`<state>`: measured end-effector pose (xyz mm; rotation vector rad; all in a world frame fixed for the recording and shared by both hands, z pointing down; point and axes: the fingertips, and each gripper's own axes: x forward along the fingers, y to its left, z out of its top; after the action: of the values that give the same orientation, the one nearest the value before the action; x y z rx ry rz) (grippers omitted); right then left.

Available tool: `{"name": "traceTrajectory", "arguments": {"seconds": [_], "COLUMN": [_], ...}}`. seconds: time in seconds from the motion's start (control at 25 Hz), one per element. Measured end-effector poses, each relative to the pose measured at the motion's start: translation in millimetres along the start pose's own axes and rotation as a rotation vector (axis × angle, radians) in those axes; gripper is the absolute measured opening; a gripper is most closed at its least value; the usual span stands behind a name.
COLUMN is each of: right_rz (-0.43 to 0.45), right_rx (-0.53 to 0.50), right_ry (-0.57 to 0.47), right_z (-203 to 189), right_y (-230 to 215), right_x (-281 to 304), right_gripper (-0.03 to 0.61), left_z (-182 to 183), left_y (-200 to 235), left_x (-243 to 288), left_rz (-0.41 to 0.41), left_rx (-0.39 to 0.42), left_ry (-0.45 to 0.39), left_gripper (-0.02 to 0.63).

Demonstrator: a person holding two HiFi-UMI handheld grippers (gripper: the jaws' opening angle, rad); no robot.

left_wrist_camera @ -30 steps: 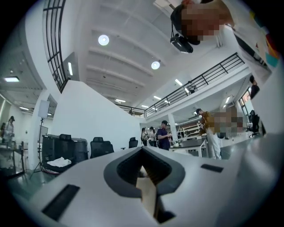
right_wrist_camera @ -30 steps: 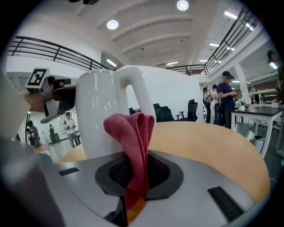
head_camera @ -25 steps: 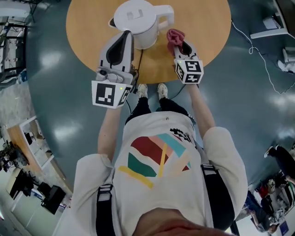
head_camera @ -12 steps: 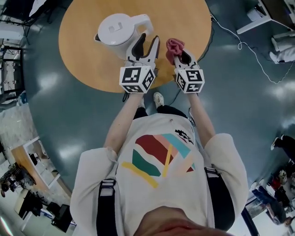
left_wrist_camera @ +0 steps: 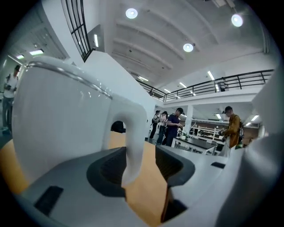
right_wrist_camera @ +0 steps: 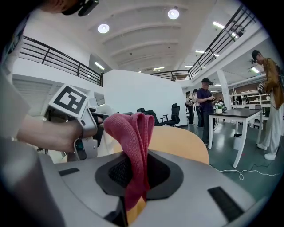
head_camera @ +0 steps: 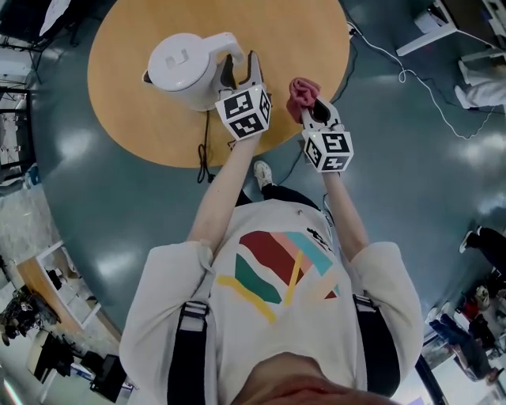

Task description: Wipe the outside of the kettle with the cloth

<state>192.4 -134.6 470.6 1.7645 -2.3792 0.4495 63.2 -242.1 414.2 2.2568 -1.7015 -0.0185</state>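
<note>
Round ceiling lamps (left_wrist_camera: 131, 13) at twelve o'clock in both gripper views give bright, even light with only faint shadows. Both views are fisheye, with black corners, and the railing (right_wrist_camera: 49, 55) bows at ten o'clock. In the left gripper view the kettle (left_wrist_camera: 66, 119) sits so near the lens that it looks soft, with thin glare streaks on its white wall. The head view is dimmer and greyer. Its glossy floor (head_camera: 79, 146) carries pale lamp reflections at nine and three o'clock.
</note>
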Motion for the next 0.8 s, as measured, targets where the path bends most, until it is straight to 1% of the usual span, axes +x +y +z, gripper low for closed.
{"name": "traceTrajectory", "arguments": {"seconds": [0.12, 0.4, 0.44, 0.48, 0.52, 0.68, 0.8], "right_rz": [0.009, 0.054, 0.056, 0.057, 0.059, 0.07, 0.092], "right_rx": [0.002, -0.009, -0.01, -0.011, -0.011, -0.017, -0.017], "right_ry": [0.006, 0.003, 0.002, 0.002, 0.002, 0.002, -0.009], "right_z": [-2.6, -7.2, -6.5, -5.8, -5.1, -1.6, 3.7], "right_y": [-0.8, 6.8, 7.6, 8.1, 8.0, 8.3, 12.5], "right_x": [0.8, 5.9, 6.7, 7.4, 8.0, 11.0, 16.1], "right_gripper": [0.047, 0.048, 0.047, 0.046, 0.047, 0.047, 0.048], "left_z": [-0.1, -4.8, -4.6, -4.5, -4.8, -7.0, -11.2], "left_y": [3.4, 8.9, 11.9, 14.8, 16.5, 14.2, 8.8], "left_x": [7.1, 13.5, 12.0, 10.2, 8.7, 4.0, -3.0], "left_rz": [0.047, 0.092, 0.106, 0.117, 0.117, 0.061, -0.007], "left_rx": [0.031, 0.051, 0.051, 0.051, 0.053, 0.07, 0.095], "left_ry": [-0.028, -0.06, -0.06, -0.06, -0.059, -0.051, -0.039], "left_gripper": [0.233, 0.232, 0.222, 0.164, 0.164, 0.163, 0.163]}}
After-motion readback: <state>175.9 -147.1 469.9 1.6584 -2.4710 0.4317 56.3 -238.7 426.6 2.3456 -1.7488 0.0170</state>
